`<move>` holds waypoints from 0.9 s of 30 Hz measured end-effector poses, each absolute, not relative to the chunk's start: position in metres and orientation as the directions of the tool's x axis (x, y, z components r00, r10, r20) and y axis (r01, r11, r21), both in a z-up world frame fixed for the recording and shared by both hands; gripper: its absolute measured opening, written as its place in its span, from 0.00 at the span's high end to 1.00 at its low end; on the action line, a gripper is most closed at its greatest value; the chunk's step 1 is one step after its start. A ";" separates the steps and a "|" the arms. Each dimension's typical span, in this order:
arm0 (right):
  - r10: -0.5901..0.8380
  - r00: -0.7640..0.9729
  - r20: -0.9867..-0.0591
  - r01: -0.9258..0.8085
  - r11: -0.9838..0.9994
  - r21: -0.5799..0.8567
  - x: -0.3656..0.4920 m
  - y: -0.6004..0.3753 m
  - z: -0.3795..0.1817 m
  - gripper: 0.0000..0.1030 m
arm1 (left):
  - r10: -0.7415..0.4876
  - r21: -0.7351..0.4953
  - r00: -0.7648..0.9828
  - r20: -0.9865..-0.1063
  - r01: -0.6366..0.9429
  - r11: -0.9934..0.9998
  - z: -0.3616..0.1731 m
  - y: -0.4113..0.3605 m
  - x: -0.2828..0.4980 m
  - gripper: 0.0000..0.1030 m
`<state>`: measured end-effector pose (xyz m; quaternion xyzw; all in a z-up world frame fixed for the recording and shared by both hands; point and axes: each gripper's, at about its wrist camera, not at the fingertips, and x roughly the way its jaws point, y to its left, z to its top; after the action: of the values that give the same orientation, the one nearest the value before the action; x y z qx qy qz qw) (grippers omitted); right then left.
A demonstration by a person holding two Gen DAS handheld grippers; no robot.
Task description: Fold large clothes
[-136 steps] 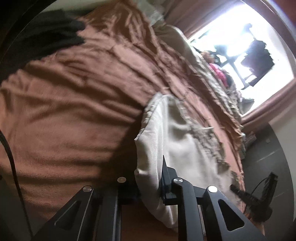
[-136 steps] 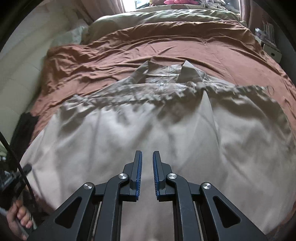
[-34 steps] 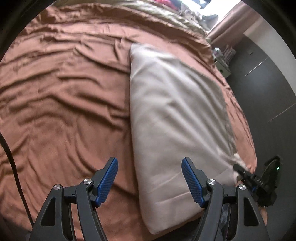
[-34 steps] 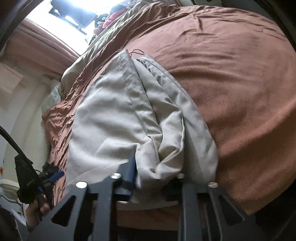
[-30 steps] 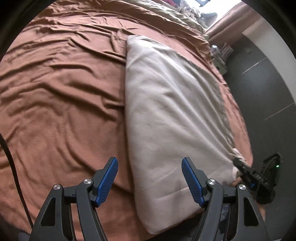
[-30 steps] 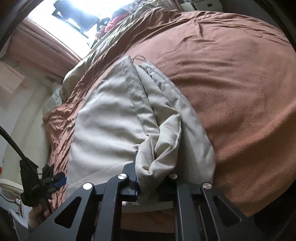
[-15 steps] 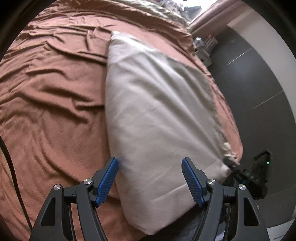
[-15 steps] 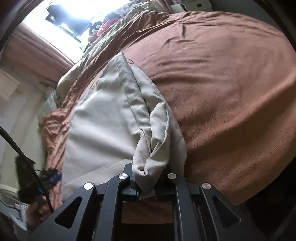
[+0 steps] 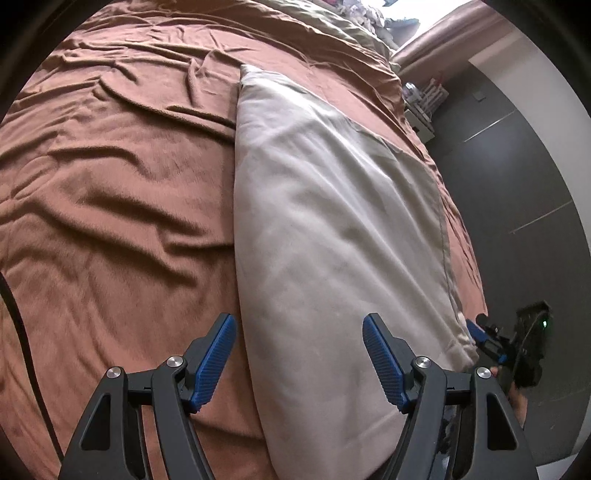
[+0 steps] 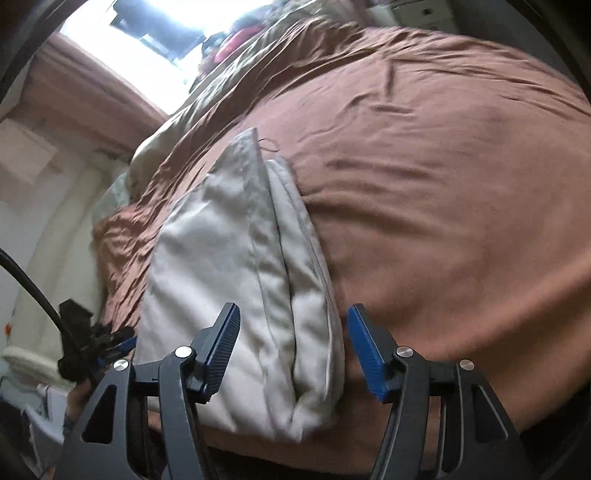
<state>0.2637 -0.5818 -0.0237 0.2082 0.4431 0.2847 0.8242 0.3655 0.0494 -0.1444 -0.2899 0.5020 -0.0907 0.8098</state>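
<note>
On the bed: a brown blanket (image 9: 110, 192) covers it, creased in long ridges; the garment lies on top.
Garment: a beige garment (image 9: 332, 229), folded into a long narrow band, running from the near edge of the bed away toward the far end; in the right wrist view (image 10: 236, 266) its layered edges and a seam show along the right side.
Near end: the fold's thick end bulges at the bed's edge, just ahead of both grippers.
Left gripper: (image 9: 299, 354) jaws wide apart, blue pads facing each other, holding nothing; the garment's near end shows between them, contact cannot be told.
Right gripper: (image 10: 291, 343) jaws wide apart, holding nothing; the folded end sits in the gap between the pads, and whether they touch it cannot be told.
Other views: the right gripper (image 9: 491, 343) shows at the garment's right corner in the left view; the left gripper (image 10: 99, 343) shows at its left side in the right view.
Far end: an olive cover (image 9: 332, 26) lies past the blanket, under a bright window (image 10: 155, 33).
Side: dark floor (image 9: 517, 184) lies beside the bed.
</note>
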 end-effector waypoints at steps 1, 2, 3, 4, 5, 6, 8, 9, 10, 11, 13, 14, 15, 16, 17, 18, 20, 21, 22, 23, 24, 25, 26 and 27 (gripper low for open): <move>0.675 0.412 -0.612 -0.299 0.734 0.609 0.274 -0.580 -0.027 0.43 | -0.438 -0.561 0.476 -0.762 -0.148 0.815 -0.147 0.051 0.370 0.29; 0.699 0.376 -0.608 -0.312 0.713 0.627 0.285 -0.579 -0.031 0.43 | -0.439 -0.561 0.473 -0.764 -0.150 0.814 -0.149 0.053 0.374 0.29; 0.723 0.335 -0.604 -0.323 0.690 0.648 0.298 -0.576 -0.036 0.43 | -0.441 -0.562 0.470 -0.764 -0.151 0.813 -0.151 0.054 0.377 0.29; 0.734 0.310 -0.604 -0.324 0.679 0.659 0.307 -0.574 -0.040 0.43 | -0.442 -0.563 0.469 -0.765 -0.152 0.813 -0.153 0.055 0.381 0.29; 0.742 0.290 -0.604 -0.325 0.670 0.667 0.316 -0.573 -0.044 0.43 | -0.445 -0.565 0.468 -0.764 -0.152 0.811 -0.155 0.056 0.386 0.29; 0.753 0.259 -0.605 -0.333 0.658 0.676 0.327 -0.570 -0.048 0.43 | -0.448 -0.568 0.467 -0.762 -0.150 0.809 -0.156 0.056 0.390 0.29; 0.757 0.229 -0.612 -0.346 0.651 0.676 0.341 -0.563 -0.052 0.43 | -0.449 -0.567 0.464 -0.764 -0.150 0.810 -0.159 0.057 0.400 0.29; 0.763 0.215 -0.610 -0.351 0.643 0.680 0.348 -0.559 -0.054 0.43 | -0.446 -0.565 0.465 -0.765 -0.151 0.811 -0.159 0.057 0.405 0.29; 0.770 0.201 -0.606 -0.353 0.634 0.689 0.353 -0.556 -0.056 0.43 | -0.446 -0.565 0.468 -0.763 -0.150 0.811 -0.160 0.058 0.409 0.29; 0.779 0.183 -0.599 -0.351 0.621 0.700 0.361 -0.553 -0.058 0.43 | -0.446 -0.568 0.473 -0.760 -0.147 0.810 -0.160 0.059 0.413 0.29; 0.793 0.157 -0.589 -0.356 0.602 0.715 0.372 -0.545 -0.061 0.43 | -0.444 -0.567 0.478 -0.758 -0.149 0.810 -0.161 0.061 0.420 0.29; 0.800 0.141 -0.583 -0.367 0.590 0.719 0.378 -0.538 -0.062 0.43 | -0.445 -0.570 0.480 -0.756 -0.150 0.808 -0.162 0.063 0.424 0.29; 0.806 0.129 -0.578 -0.378 0.579 0.723 0.385 -0.533 -0.063 0.43 | -0.447 -0.573 0.482 -0.754 -0.149 0.806 -0.163 0.064 0.426 0.29; 0.809 0.118 -0.576 -0.386 0.571 0.724 0.390 -0.528 -0.064 0.43 | -0.450 -0.576 0.484 -0.751 -0.147 0.804 -0.164 0.065 0.429 0.29; 0.811 0.098 -0.577 -0.399 0.563 0.723 0.395 -0.520 -0.064 0.43 | -0.452 -0.578 0.485 -0.749 -0.145 0.803 -0.166 0.066 0.431 0.29; 0.812 0.080 -0.578 -0.409 0.556 0.724 0.401 -0.515 -0.065 0.43 | -0.454 -0.580 0.486 -0.747 -0.144 0.802 -0.167 0.067 0.433 0.29; 0.818 0.046 -0.574 -0.423 0.536 0.730 0.415 -0.502 -0.066 0.43 | -0.458 -0.586 0.486 -0.744 -0.147 0.797 -0.170 0.070 0.438 0.29; 0.823 0.040 -0.567 -0.421 0.528 0.737 0.424 -0.498 -0.067 0.43 | -0.460 -0.589 0.486 -0.743 -0.148 0.794 -0.171 0.072 0.441 0.29; 0.827 0.036 -0.561 -0.415 0.523 0.745 0.433 -0.495 -0.068 0.43 | -0.463 -0.593 0.487 -0.741 -0.149 0.792 -0.172 0.073 0.443 0.29; 0.832 0.029 -0.554 -0.407 0.516 0.754 0.443 -0.492 -0.071 0.43 | -0.463 -0.594 0.489 -0.739 -0.149 0.790 -0.173 0.074 0.444 0.29; 0.835 0.023 -0.550 -0.399 0.512 0.761 0.451 -0.487 -0.074 0.44 | -0.462 -0.594 0.492 -0.738 -0.148 0.791 -0.173 0.074 0.446 0.29; 0.835 0.021 -0.549 -0.397 0.511 0.762 0.456 -0.482 -0.075 0.44 | -0.458 -0.592 0.495 -0.738 -0.150 0.792 -0.173 0.074 0.447 0.29; 0.834 0.020 -0.552 -0.399 0.513 0.760 0.460 -0.476 -0.075 0.45 | -0.454 -0.590 0.497 -0.739 -0.155 0.792 -0.173 0.074 0.448 0.29; 0.826 0.022 -0.563 -0.403 0.522 0.751 0.461 -0.473 -0.076 0.48 | -0.449 -0.588 0.499 -0.741 -0.161 0.792 -0.173 0.074 0.448 0.30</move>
<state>0.4613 -0.4726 -0.0761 0.1967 0.5375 0.4475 0.6872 0.4482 0.0744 -0.1726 -0.3097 0.4923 -0.0888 0.8086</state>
